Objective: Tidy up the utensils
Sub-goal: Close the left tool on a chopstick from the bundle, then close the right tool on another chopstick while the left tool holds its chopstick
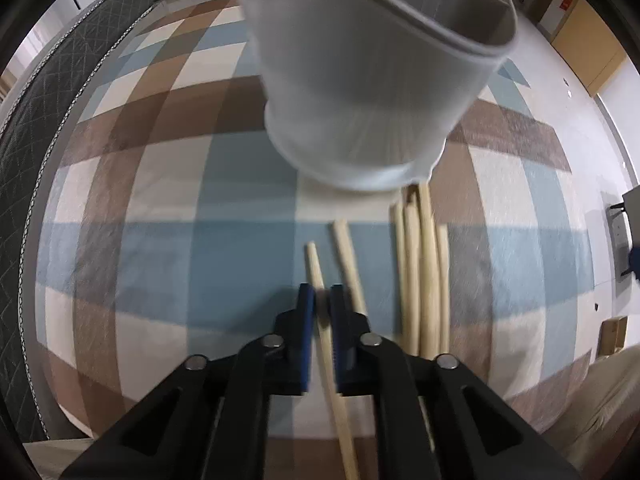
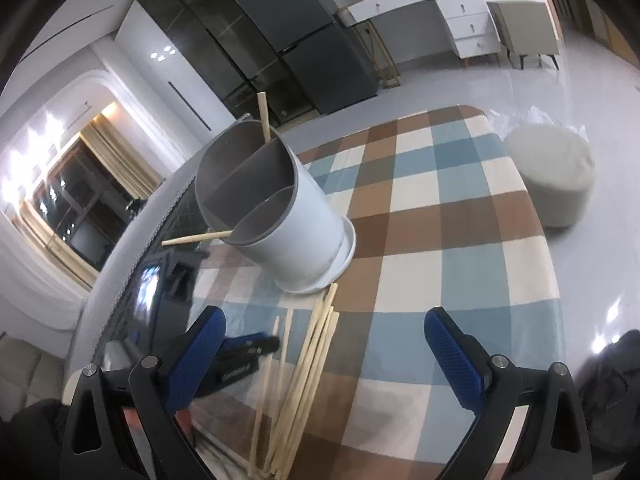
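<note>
A white utensil holder (image 1: 360, 92) (image 2: 296, 216) with grey divided compartments stands on the plaid tablecloth (image 1: 160, 200). Two wooden chopsticks (image 2: 264, 116) poke out of it. Just in front of it lies a bundle of chopsticks (image 1: 420, 272) (image 2: 308, 368). My left gripper (image 1: 322, 300) points steeply down and is shut on one chopstick (image 1: 314, 264) lying on the cloth; a second loose chopstick (image 1: 348, 256) lies just to its right. In the right wrist view the left gripper (image 2: 256, 348) shows at the left of the bundle. My right gripper (image 2: 324, 316) hovers open above the bundle, holding nothing.
Along the table's left side runs a dark quilted cloth (image 1: 40, 160). A round beige pouf (image 2: 552, 176) stands on the floor beyond the table's right edge. A dark fridge (image 2: 304, 40) and a white desk (image 2: 420, 0) are at the far wall.
</note>
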{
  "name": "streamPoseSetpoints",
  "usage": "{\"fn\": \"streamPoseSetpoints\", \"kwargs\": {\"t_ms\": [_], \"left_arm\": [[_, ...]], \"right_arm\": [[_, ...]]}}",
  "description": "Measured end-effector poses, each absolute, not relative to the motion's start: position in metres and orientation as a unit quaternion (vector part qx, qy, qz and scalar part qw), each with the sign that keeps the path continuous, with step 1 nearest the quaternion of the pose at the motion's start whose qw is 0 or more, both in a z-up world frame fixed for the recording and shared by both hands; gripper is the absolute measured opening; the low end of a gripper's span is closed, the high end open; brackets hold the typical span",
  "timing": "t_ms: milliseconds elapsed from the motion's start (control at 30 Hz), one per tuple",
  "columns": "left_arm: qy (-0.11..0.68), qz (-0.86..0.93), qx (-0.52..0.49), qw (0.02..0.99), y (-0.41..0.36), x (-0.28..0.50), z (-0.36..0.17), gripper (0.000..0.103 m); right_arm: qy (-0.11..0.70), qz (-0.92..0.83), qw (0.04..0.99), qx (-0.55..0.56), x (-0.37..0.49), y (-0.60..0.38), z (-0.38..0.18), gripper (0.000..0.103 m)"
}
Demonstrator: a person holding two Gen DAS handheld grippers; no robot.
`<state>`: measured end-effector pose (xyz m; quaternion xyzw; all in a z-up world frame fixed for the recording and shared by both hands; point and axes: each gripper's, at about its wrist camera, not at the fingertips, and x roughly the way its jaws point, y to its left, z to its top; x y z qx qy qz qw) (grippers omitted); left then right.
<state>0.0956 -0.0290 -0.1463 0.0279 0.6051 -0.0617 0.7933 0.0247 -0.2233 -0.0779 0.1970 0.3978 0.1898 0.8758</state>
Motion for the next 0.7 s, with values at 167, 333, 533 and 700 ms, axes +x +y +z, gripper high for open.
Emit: {"fn": "streamPoseSetpoints", "kwargs": {"t_ms": [167, 333, 533, 700], "left_arm": [[0.604, -0.059, -0.005, 0.795, -0.024, 0.101, -0.143, 0.001], [0.559, -0.061, -0.029, 0.826, -0.005, 0.083, -0.116, 0.001], [0.510, -0.065, -0.051, 0.856, 0.013, 0.049, -0.084, 0.001], [0.492, -0.064, -0.081, 0.864, 0.022, 0.048, -0.074, 0.001]], "right_arm": [[0.413, 0.195, 0.869, 0.190, 0.025, -0.222, -0.081, 0.088], [0.439, 0.190, 0.859, 0.181, 0.023, -0.217, -0.090, 0.076], [0.460, 0.193, 0.849, 0.176, 0.023, -0.205, -0.098, 0.061], [0.473, 0.210, 0.844, 0.143, 0.020, -0.184, -0.101, 0.043]]}}
